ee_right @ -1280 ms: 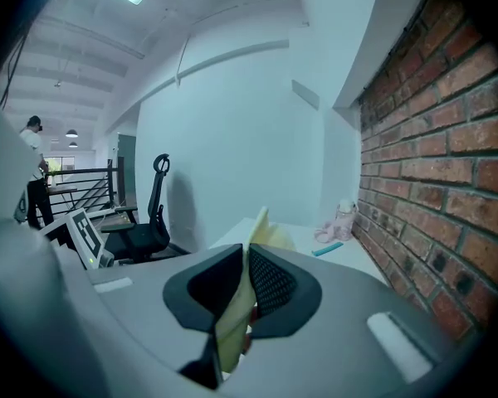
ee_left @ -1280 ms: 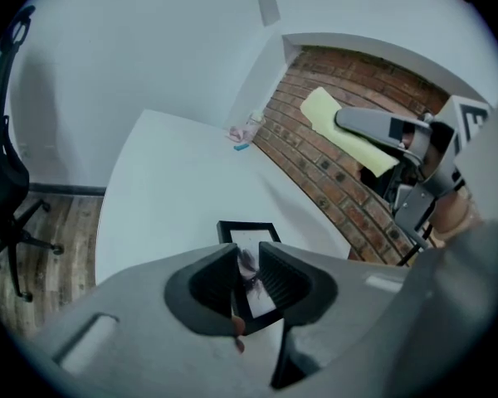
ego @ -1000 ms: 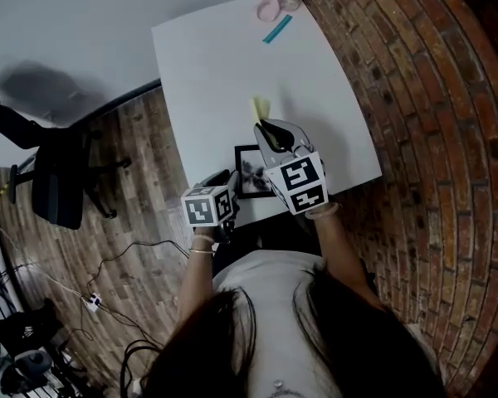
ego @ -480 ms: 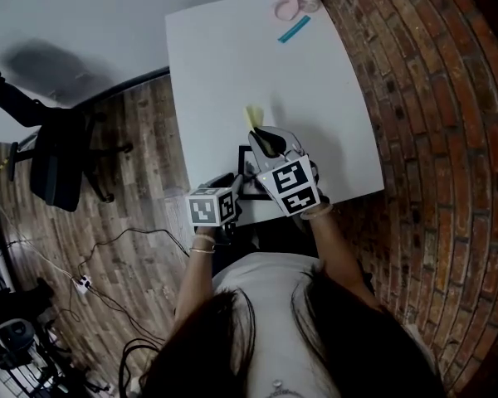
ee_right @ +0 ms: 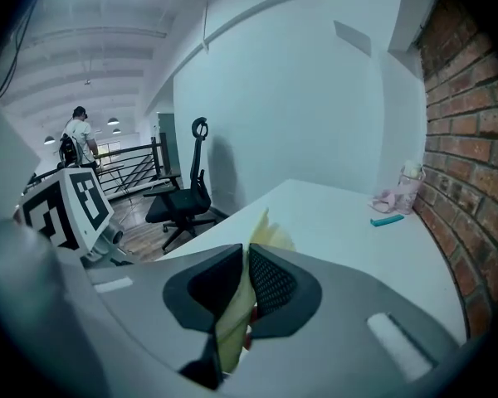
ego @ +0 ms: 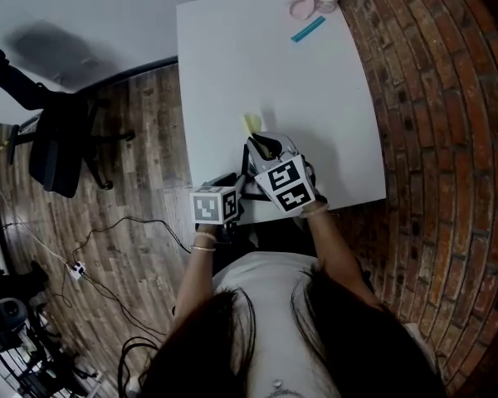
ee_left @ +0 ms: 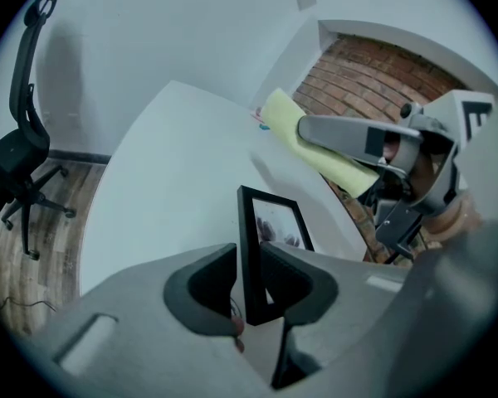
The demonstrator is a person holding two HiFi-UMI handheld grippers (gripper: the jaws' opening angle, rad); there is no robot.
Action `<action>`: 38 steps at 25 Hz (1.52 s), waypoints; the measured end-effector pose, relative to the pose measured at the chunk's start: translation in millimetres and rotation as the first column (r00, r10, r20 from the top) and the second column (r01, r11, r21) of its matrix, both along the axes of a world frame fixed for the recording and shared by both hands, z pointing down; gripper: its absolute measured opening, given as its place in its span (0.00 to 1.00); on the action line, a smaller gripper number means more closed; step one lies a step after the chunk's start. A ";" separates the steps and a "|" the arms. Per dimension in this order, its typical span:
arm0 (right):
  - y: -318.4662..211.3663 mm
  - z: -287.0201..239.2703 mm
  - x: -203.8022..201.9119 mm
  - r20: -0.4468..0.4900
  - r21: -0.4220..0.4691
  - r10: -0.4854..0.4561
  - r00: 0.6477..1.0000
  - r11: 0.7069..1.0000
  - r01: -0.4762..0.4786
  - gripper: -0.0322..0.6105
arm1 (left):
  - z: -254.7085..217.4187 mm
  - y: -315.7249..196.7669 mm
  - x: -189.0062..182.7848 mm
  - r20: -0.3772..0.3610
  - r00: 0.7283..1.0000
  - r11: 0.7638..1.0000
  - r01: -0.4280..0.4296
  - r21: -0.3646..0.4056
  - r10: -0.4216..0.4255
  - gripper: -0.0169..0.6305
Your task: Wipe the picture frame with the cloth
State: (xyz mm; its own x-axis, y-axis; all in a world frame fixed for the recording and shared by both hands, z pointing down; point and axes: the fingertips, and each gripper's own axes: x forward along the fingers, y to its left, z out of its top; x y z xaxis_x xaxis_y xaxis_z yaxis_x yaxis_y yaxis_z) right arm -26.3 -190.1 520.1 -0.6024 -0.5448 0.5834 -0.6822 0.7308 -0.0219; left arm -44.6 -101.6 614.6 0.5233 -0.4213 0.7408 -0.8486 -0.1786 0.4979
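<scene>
White counter (ego: pixel 257 65) fills upper centre of head view. Brick wall (ego: pixel 432 114) at right, wood-plank floor (ego: pixel 141 139) at left, black office chair (ego: pixel 54 152) upper left. Teal strip (ego: pixel 308 29) and pink items (ego: pixel 303 5) at counter's far corner.

Left gripper (ee_left: pixel 247 257): fingers clamped on edge of black picture frame (ee_left: pixel 275 222), held upright at counter's near edge. Right gripper (ee_right: pixel 244 259): fingers pinched on yellow cloth (ee_right: pixel 231 322). Left gripper view shows cloth above frame, apart from it.

Only right gripper view shows railing (ee_right: pixel 137 160) and distant person (ee_right: pixel 76 143). Head view hides most of frame under grippers.
</scene>
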 end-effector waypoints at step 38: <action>12.1 80.8 -14.2 -0.136 -0.227 -0.067 0.988 0.973 0.035 0.10 | 11.3 0.3 0.1 -0.026 1.000 0.998 0.014 -0.066 -0.015 0.17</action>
State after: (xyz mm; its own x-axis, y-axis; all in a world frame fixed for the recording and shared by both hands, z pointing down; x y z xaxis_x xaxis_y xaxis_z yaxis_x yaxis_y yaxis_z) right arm -40.4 -178.0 600.9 -0.5280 -0.3615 0.7685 -0.6523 0.7521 -0.0943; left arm -44.5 -101.4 625.9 0.5375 -0.3795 0.7531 -0.8371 -0.1322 0.5308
